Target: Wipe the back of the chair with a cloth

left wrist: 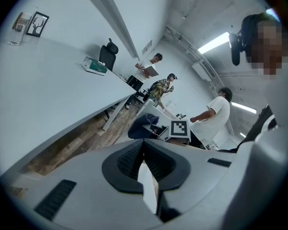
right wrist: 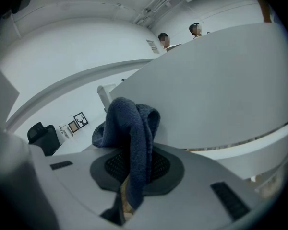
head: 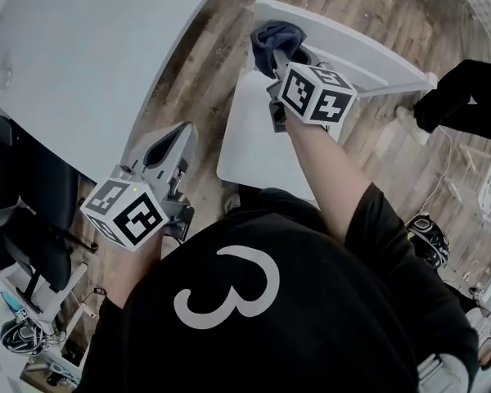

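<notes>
My right gripper point(head: 286, 56) is shut on a dark blue cloth point(head: 273, 41) and holds it against the top rail of the white chair's back point(head: 368, 51). The chair's seat point(head: 254, 142) lies below that. In the right gripper view the cloth point(right wrist: 132, 128) bunches up between the jaws of the right gripper point(right wrist: 132, 169), pressed to the white chair back point(right wrist: 221, 95). My left gripper point(head: 178, 136) hangs apart at the lower left, over the floor beside the table, shut with nothing in it. The left gripper view shows the left gripper point(left wrist: 143, 145) with its pads together, and the cloth point(left wrist: 143, 127) far ahead.
A large white table point(head: 90, 47) fills the upper left, with a black office chair point(head: 33, 203) below it. A person's black sleeve point(head: 466, 97) reaches in at the right. Several people point(left wrist: 158, 87) stand beyond the table. Wooden floor point(head: 204, 64) runs between table and chair.
</notes>
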{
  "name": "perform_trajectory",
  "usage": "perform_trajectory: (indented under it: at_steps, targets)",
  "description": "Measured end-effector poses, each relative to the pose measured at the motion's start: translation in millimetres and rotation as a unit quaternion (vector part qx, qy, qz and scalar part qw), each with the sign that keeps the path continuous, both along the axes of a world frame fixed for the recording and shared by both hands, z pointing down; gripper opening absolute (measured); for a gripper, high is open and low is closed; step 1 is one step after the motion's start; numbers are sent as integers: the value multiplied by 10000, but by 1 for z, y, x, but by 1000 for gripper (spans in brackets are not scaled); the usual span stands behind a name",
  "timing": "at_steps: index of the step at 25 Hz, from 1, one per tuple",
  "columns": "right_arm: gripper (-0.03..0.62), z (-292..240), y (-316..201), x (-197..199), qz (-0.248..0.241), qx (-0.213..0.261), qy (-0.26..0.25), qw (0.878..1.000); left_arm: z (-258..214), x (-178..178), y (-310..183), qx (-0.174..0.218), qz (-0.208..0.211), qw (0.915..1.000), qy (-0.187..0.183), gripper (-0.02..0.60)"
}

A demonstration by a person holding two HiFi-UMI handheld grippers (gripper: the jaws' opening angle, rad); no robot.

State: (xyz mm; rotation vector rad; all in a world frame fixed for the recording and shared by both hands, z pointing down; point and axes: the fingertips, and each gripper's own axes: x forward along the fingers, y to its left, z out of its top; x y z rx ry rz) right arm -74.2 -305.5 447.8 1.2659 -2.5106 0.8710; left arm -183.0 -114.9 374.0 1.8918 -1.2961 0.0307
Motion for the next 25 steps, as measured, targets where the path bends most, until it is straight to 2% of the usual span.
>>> perform_trajectory:
  at_steps: [6, 13, 25]
  targets:
    - [51, -2, 1, 9, 89, -38, 4, 10000, -1, 10, -2, -14, 143, 9999, 20, 14]
    - [51, -2, 0, 38, 292, -8, 71, 9995, 1, 24, -6, -9, 346, 9994, 31, 14]
    - [51, 0, 4, 121, 947, 8, 135, 9954, 0, 74, -17, -22, 950, 9955, 15, 14]
